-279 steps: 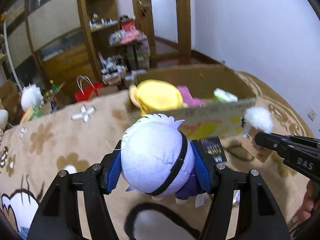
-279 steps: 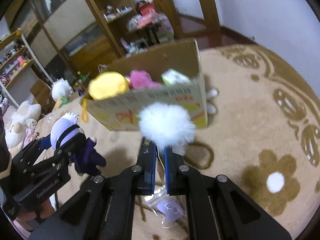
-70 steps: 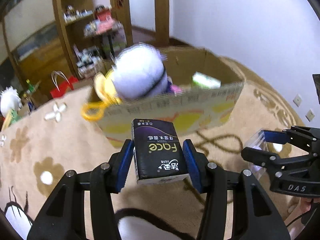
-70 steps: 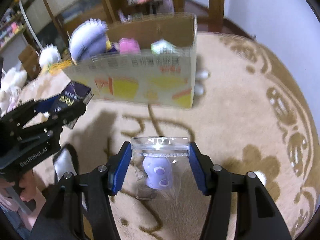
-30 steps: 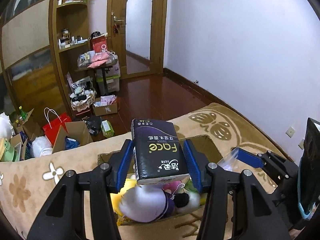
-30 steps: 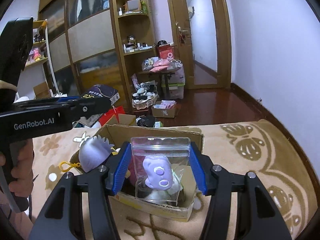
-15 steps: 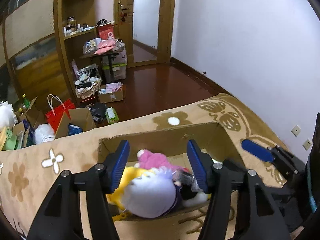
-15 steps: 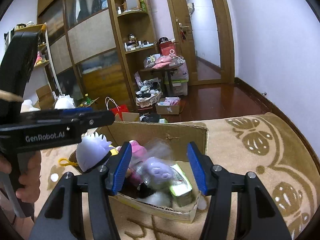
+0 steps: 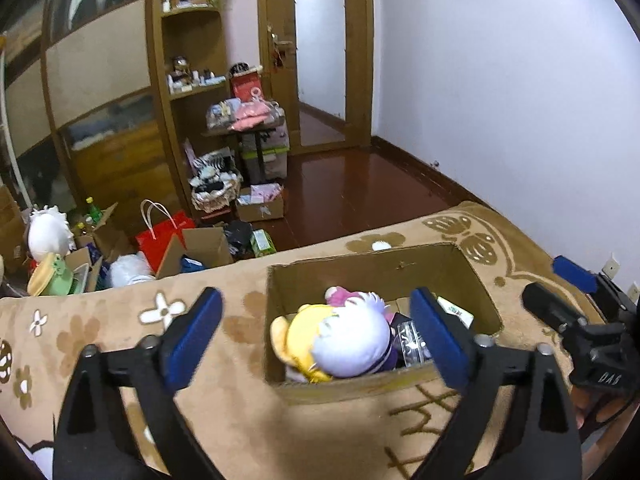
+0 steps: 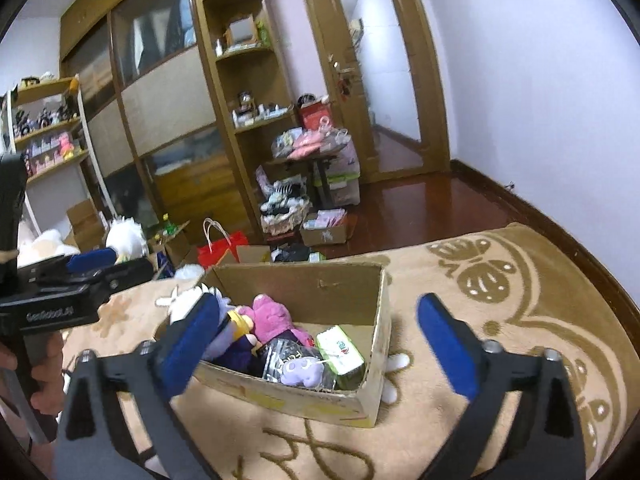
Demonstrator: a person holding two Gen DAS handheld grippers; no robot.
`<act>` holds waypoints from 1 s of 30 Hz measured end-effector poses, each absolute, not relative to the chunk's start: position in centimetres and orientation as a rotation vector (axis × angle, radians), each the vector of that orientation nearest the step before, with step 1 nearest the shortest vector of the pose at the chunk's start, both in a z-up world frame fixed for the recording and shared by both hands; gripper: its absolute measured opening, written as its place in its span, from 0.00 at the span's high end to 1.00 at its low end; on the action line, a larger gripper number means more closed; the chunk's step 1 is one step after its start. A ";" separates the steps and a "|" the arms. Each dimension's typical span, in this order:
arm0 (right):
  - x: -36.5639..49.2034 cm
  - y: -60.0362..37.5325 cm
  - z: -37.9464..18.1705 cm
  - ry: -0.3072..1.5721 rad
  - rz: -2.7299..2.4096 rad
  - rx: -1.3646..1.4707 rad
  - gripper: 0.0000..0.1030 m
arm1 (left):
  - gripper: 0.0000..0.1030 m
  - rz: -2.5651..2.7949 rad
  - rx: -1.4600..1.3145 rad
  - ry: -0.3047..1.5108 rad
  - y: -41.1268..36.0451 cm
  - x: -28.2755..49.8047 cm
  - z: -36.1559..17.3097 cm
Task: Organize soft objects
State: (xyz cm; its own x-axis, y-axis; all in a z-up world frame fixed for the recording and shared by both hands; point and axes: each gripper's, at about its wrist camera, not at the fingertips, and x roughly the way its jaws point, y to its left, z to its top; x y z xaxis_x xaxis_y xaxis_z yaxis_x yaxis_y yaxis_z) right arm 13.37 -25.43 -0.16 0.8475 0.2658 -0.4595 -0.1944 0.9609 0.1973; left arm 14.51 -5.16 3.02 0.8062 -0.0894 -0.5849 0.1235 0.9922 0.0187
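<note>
An open cardboard box stands on the tan flower-patterned blanket and holds soft things. It holds a white-haired plush doll, a yellow plush, a pink plush, a dark tissue pack, a bagged purple toy and a green-white pack. My left gripper is open and empty above the box's near side. My right gripper is open and empty above the box. Each gripper shows at the side of the other's view.
The blanket covers a raised surface whose far edge drops to a dark wood floor. On the floor lie a red bag, small boxes and plush toys. Wooden shelves and a door stand behind.
One second ago my left gripper held the dark tissue pack and my right held the bagged purple toy over the box. Both opened, and the two things now lie in the box.
</note>
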 end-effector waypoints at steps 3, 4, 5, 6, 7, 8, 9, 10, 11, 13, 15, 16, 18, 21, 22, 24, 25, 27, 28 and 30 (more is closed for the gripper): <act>11.7 -25.6 1.0 0.478 0.220 0.157 0.00 | 0.04 -0.107 0.075 0.588 -4.8 12.6 4.0; 11.0 -25.7 1.5 0.473 0.213 0.159 0.00 | 0.03 -0.102 0.084 0.575 -4.8 11.9 4.3; 10.5 -25.7 1.9 0.472 0.209 0.160 0.00 | 0.02 -0.092 0.093 0.559 -4.6 11.1 4.6; 10.0 -25.8 2.3 0.469 0.206 0.159 0.00 | 0.01 -0.086 0.097 0.548 -4.5 10.7 5.0; 9.4 -25.8 2.6 0.464 0.202 0.154 0.00 | 0.01 -0.081 0.103 0.531 -4.3 9.7 5.4; 8.9 -25.8 3.1 0.457 0.194 0.150 0.00 | 0.01 -0.081 0.105 0.518 -4.2 9.0 5.6; 8.4 -25.9 3.4 0.450 0.188 0.148 0.00 | 0.01 -0.082 0.105 0.506 -4.0 8.4 5.9; 7.9 -25.9 3.7 0.443 0.182 0.145 0.00 | 0.01 -0.081 0.103 0.499 -3.8 7.8 6.2; 7.0 -25.9 4.2 0.431 0.174 0.142 0.00 | 0.01 -0.083 0.099 0.493 -3.6 7.2 6.4; 5.9 -26.0 4.7 0.416 0.158 0.138 0.00 | 0.01 -0.080 0.091 0.480 -3.1 6.0 6.7; 4.4 -26.2 5.3 0.394 0.136 0.133 0.00 | 0.01 -0.074 0.090 0.467 -2.9 5.1 6.8; 3.9 -26.3 5.5 0.387 0.133 0.132 0.00 | 0.01 -0.070 0.090 0.457 -2.7 4.2 6.8; 2.2 -26.4 6.0 0.362 0.118 0.122 0.00 | 0.01 -0.064 0.085 0.442 -2.4 3.0 6.7; 0.6 -26.4 6.5 0.342 0.099 0.102 0.00 | 0.01 -0.042 0.078 0.418 -1.9 1.5 6.4; 0.2 -26.4 6.5 0.340 0.098 0.097 0.00 | 0.01 -0.035 0.073 0.400 -1.7 0.8 6.3; -1.0 -26.5 6.6 0.329 0.090 0.088 0.00 | 0.01 -0.033 0.065 0.380 -1.3 -0.2 5.9; -1.5 -26.5 6.6 0.323 0.083 0.084 0.00 | 0.01 -0.031 0.065 0.374 -1.2 -0.5 5.8; -2.4 -26.7 6.6 0.315 0.071 0.083 0.00 | 0.01 -0.025 0.076 0.362 -1.3 -1.1 5.4; -2.5 -26.7 6.5 0.316 0.070 0.084 0.00 | 0.01 -0.022 0.086 0.356 -1.4 -1.4 5.2; -3.0 -26.7 6.3 0.319 0.072 0.081 0.00 | 0.01 -0.030 0.108 0.354 -1.6 -1.8 4.8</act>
State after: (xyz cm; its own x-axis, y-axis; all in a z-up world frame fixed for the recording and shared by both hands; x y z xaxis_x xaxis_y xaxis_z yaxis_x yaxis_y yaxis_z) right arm -2.98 -26.66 6.33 0.9472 0.0832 -0.3098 -0.0577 0.9942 0.0904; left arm -1.80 -1.60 4.76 0.9376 -0.0108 -0.3475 0.0486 0.9938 0.1004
